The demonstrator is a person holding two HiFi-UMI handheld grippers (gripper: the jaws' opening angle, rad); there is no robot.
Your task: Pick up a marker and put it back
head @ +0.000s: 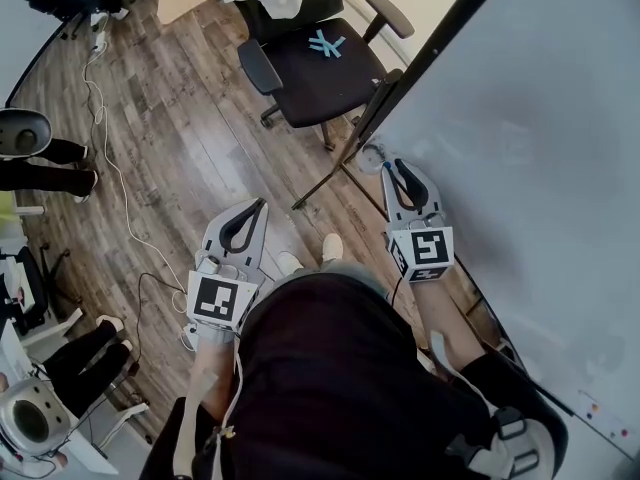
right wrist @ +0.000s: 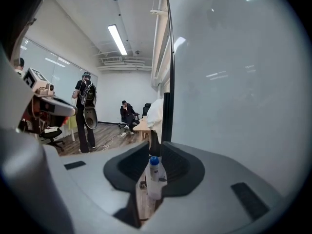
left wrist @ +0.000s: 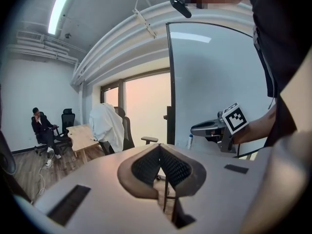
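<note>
Marker: not identifiable in any view. Whiteboard (head: 520, 148) ledge mostly hidden behind right gripper (head: 394, 166) and person's arm. Right jaws slightly apart, gripping nothing. Blue-capped bottle (right wrist: 154, 179) shows through gap; contact unclear, label too small to read. Left gripper (left wrist: 160, 146) pinched closed, empty, over floor. Chair (head: 320, 68) seat bears pale-blue mark, not readable.
</note>
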